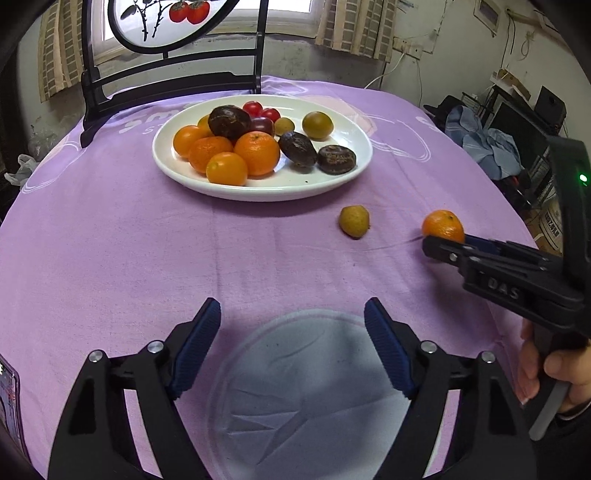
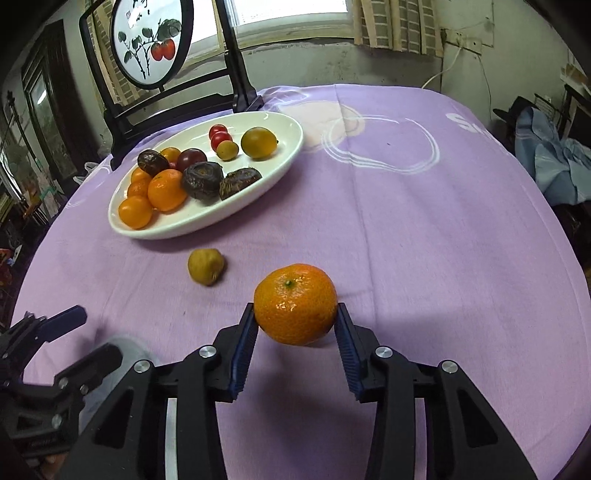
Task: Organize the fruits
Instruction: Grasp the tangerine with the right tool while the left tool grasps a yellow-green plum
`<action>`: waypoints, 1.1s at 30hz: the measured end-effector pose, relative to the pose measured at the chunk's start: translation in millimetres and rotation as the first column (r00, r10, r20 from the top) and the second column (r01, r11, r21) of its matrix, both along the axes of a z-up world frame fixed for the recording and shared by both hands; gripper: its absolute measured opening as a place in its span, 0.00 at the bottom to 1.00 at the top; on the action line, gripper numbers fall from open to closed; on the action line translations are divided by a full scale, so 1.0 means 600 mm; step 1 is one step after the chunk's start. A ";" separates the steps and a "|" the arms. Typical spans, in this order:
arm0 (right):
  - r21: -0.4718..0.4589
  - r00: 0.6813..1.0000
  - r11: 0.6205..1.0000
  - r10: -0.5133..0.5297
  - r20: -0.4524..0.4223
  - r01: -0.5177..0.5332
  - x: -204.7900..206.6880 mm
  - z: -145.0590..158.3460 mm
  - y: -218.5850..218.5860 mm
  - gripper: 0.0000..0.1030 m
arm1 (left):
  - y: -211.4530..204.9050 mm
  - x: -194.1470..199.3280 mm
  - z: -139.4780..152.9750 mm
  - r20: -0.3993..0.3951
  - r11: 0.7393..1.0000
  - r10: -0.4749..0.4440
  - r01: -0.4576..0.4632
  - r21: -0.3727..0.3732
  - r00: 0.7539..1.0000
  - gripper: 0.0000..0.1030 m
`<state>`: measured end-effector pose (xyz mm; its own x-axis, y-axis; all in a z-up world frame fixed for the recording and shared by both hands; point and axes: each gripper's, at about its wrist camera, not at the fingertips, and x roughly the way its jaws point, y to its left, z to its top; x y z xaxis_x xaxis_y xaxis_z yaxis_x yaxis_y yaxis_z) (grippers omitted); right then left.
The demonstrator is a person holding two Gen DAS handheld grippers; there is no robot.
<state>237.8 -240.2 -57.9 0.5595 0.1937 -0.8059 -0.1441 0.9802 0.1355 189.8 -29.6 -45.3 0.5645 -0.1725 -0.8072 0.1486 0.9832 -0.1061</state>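
Observation:
A white oval plate [image 1: 332, 186] [image 2: 192, 229] holds several tangerines, dark wrinkled fruits, cherry tomatoes and green-yellow fruits. On the purple cloth in front of it lie a small yellow-green fruit [image 1: 354, 220] [image 2: 205, 266] and one tangerine [image 1: 443, 225] [image 2: 295, 295]. My right gripper [image 2: 295, 308] [image 1: 437, 245] is shut on that tangerine, a blue pad pressed against each side. My left gripper [image 1: 292, 306] [image 2: 88, 339] stands open over a pale round print on the cloth, near the table's front, with nothing between its fingers.
A dark chair back with a round painted panel [image 1: 173, 22] stands behind the plate. A heap of blue clothes [image 1: 484, 144] and shelves lie beyond the table's right edge. A person's hand [image 1: 554, 369] grips the right tool's handle.

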 end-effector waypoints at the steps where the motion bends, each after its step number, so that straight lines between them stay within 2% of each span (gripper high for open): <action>1: 0.006 1.000 1.000 -0.002 0.004 0.002 -0.005 0.002 -0.004 0.42 | -0.003 0.001 0.000 -0.003 1.000 0.002 -0.002 0.007 1.000 0.76; 7: 0.013 0.999 1.000 -0.025 0.035 0.024 -0.018 0.010 -0.022 0.42 | -0.045 0.026 -0.003 -0.007 0.997 -0.022 0.022 0.068 1.000 0.76; 13: 0.044 0.999 0.998 -0.036 0.033 0.034 -0.017 0.015 -0.046 0.42 | -0.091 0.086 -0.017 -0.036 0.997 -0.041 0.044 0.071 0.998 0.76; 17: 0.058 0.998 0.997 -0.053 0.026 0.051 -0.012 0.014 -0.062 0.42 | -0.113 0.121 -0.032 -0.063 0.996 -0.047 0.052 0.076 0.997 0.65; 19: 0.063 0.998 0.997 -0.056 0.018 0.055 -0.008 0.011 -0.066 0.42 | -0.121 0.133 -0.035 -0.044 0.994 -0.037 0.041 0.104 0.998 0.61; 20: 0.059 0.998 0.997 -0.058 0.016 0.057 -0.006 0.009 -0.067 0.42 | -0.125 0.139 -0.035 -0.039 0.991 -0.034 0.038 0.126 0.999 0.50; 21: 0.054 0.998 0.997 -0.060 0.015 0.060 -0.005 0.008 -0.068 0.42 | -0.129 0.144 -0.033 -0.035 0.989 -0.042 0.047 0.139 0.998 0.33; 22: 0.054 0.998 0.997 -0.062 0.015 0.062 -0.005 0.008 -0.069 0.42 | -0.130 0.148 -0.031 -0.038 0.989 -0.050 0.054 0.138 0.998 0.24; 26: 0.054 0.997 0.996 -0.072 0.019 0.071 -0.004 0.007 -0.072 0.42 | -0.121 0.144 -0.024 -0.055 0.992 -0.049 0.055 0.115 0.997 0.24; 33: 0.041 0.998 0.999 -0.027 0.059 0.025 -0.015 0.012 -0.054 0.42 | -0.075 0.085 0.023 -0.005 0.994 -0.068 0.069 0.090 0.998 0.25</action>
<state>228.8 -272.7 -50.6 0.6114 0.2097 -0.7630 -0.1274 0.9777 0.1667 240.9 -74.7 -31.7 0.5521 -0.1371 -0.8225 0.2159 0.9763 -0.0178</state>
